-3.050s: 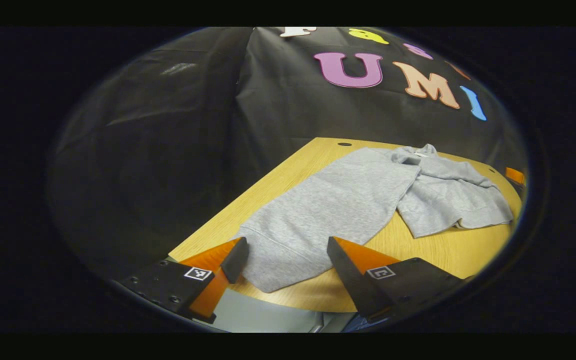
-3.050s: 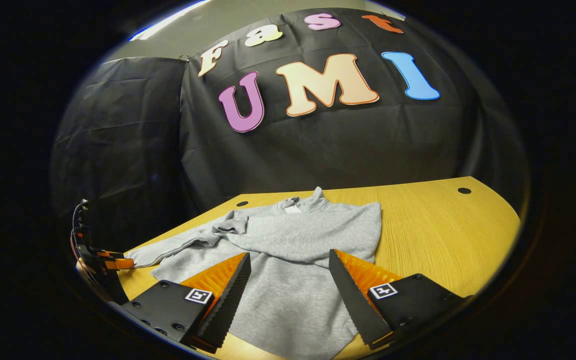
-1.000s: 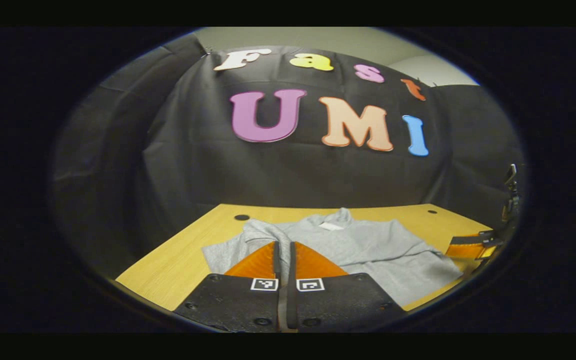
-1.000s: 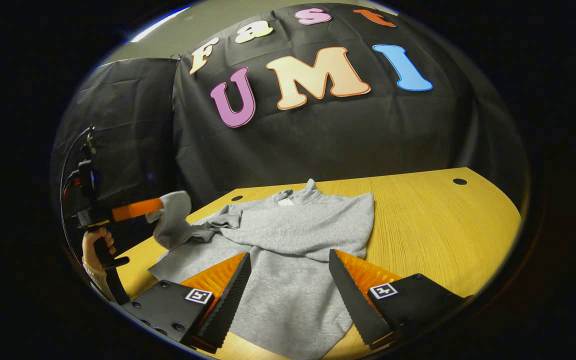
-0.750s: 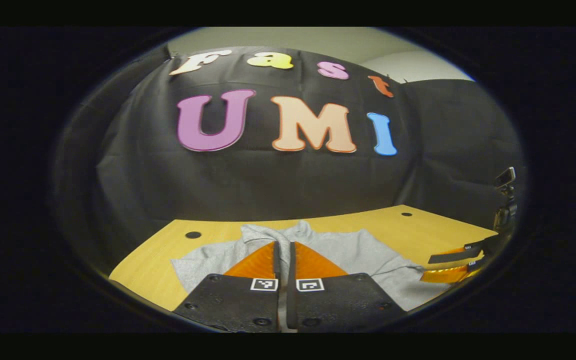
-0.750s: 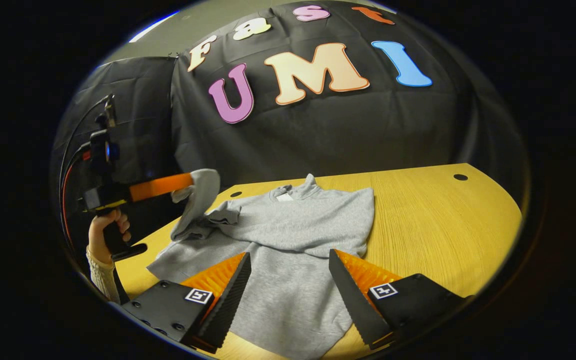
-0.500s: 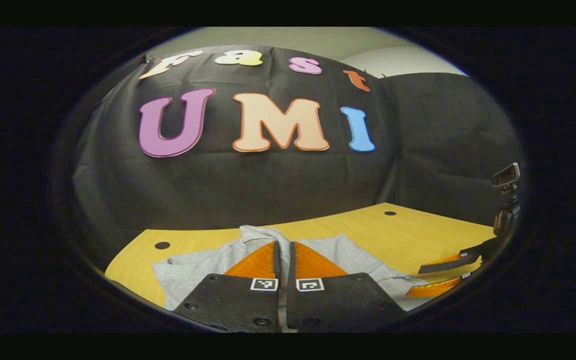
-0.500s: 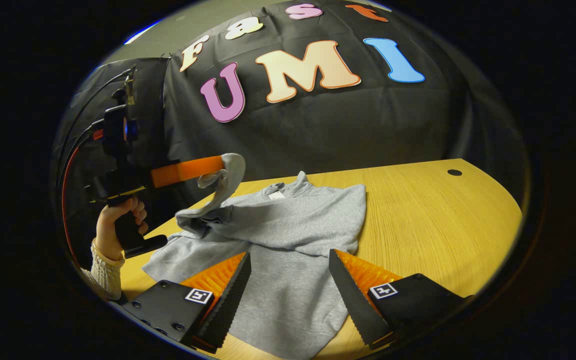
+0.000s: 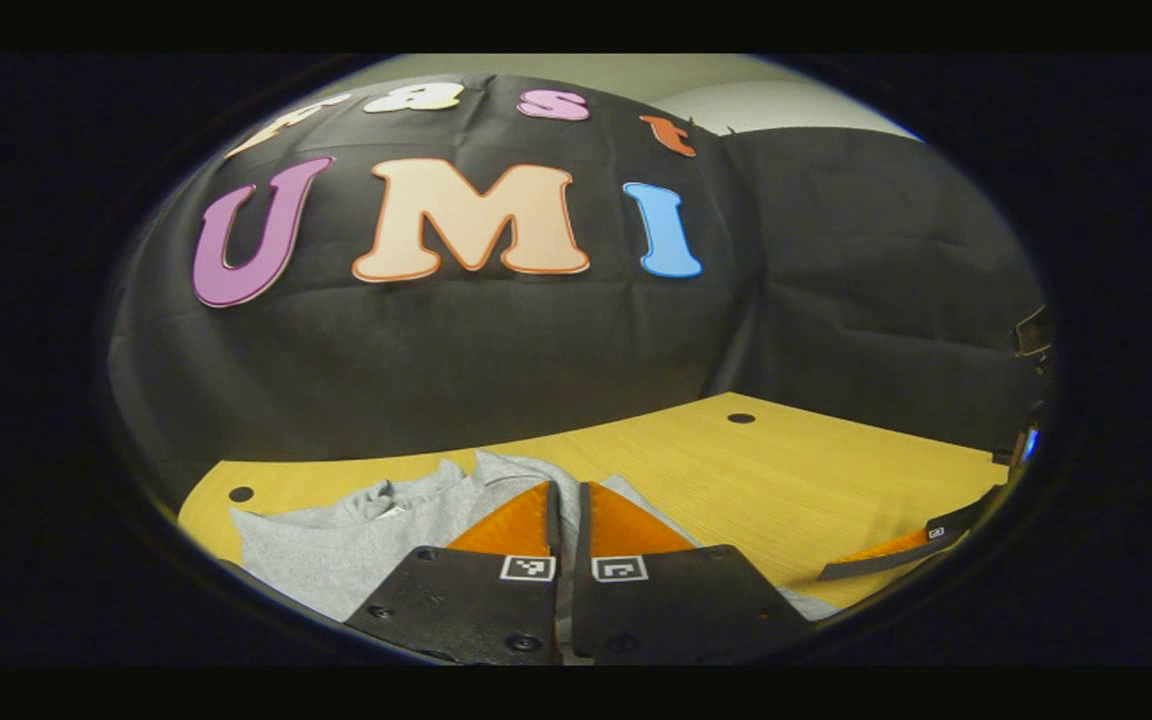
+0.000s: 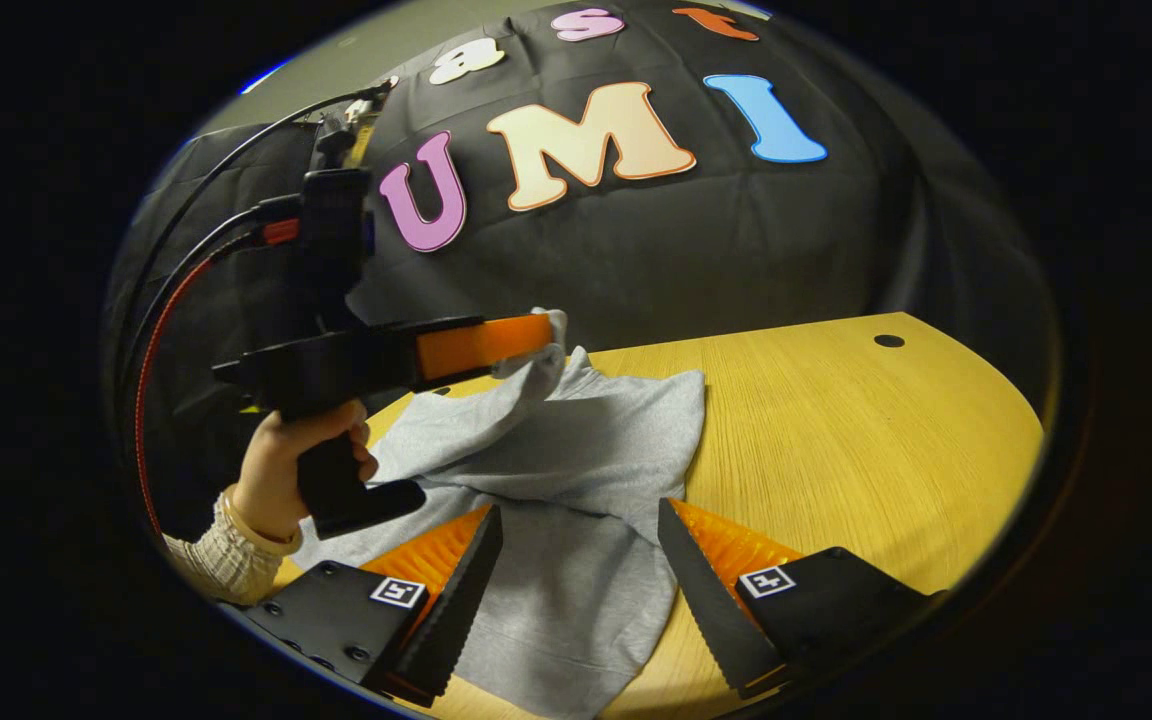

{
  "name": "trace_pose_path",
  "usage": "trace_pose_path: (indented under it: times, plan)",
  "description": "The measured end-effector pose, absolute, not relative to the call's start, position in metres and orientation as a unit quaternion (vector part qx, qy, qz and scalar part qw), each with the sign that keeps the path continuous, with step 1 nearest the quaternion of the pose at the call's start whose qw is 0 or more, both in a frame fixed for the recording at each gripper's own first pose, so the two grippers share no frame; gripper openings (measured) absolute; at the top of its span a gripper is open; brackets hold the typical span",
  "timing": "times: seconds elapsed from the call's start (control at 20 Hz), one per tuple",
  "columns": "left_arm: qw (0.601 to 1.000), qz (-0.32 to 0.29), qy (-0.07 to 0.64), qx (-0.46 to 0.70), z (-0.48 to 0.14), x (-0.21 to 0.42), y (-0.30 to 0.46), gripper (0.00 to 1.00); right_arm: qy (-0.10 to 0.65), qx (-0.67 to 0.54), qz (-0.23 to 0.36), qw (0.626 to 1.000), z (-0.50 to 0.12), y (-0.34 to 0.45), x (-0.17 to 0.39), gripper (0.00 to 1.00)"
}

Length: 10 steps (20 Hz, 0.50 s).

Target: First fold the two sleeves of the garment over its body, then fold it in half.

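A grey sweatshirt (image 10: 586,450) lies on the wooden table (image 10: 836,420), its collar toward the black wall. In the right gripper view a hand (image 10: 286,470) holds my left gripper (image 10: 546,340) above the garment's chest, shut on the cuff of the left sleeve (image 10: 466,410), which trails up from the shoulder. The left gripper view has my left gripper (image 9: 566,492) closed with grey fabric pinched between its fingers, and the sweatshirt (image 9: 336,545) below it. My right gripper (image 10: 576,535) hangs open over the hem area, with nothing between its fingers.
Bare tabletop (image 9: 786,480) stretches to the right of the garment, with a small cable hole (image 10: 888,340) near the far edge. One finger (image 9: 896,545) of the right gripper reaches in at the right of the left gripper view. Cables (image 10: 186,290) trail behind the left gripper.
The left gripper, open three seconds ago, has shut on the sleeve cuff, lifted it and carried it rightward over the body. The right gripper has stayed open, nearly still.
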State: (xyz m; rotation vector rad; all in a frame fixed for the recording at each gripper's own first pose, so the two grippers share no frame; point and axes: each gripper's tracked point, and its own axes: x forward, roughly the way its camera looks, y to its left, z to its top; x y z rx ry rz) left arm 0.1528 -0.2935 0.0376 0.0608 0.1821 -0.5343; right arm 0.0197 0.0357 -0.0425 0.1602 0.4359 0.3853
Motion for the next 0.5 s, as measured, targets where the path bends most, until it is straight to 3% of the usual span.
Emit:
trace_pose_path:
  times: [0.4,0.45,0.5]
  plan:
    - [0.954,-0.267,0.135,0.033,-0.008,0.170,-0.323,0.01,0.221,0.080,0.179,0.955,-0.046,0.025,0.020,0.98]
    - [0.949,-0.284,0.137,0.022,-0.006,0.165,-0.330,0.12,0.223,0.080,0.177,0.955,-0.047,0.023,0.019,0.98]
    - [0.944,-0.299,0.138,0.012,-0.008,0.159,-0.336,0.16,0.225,0.081,0.175,0.955,-0.048,0.022,0.019,0.98]
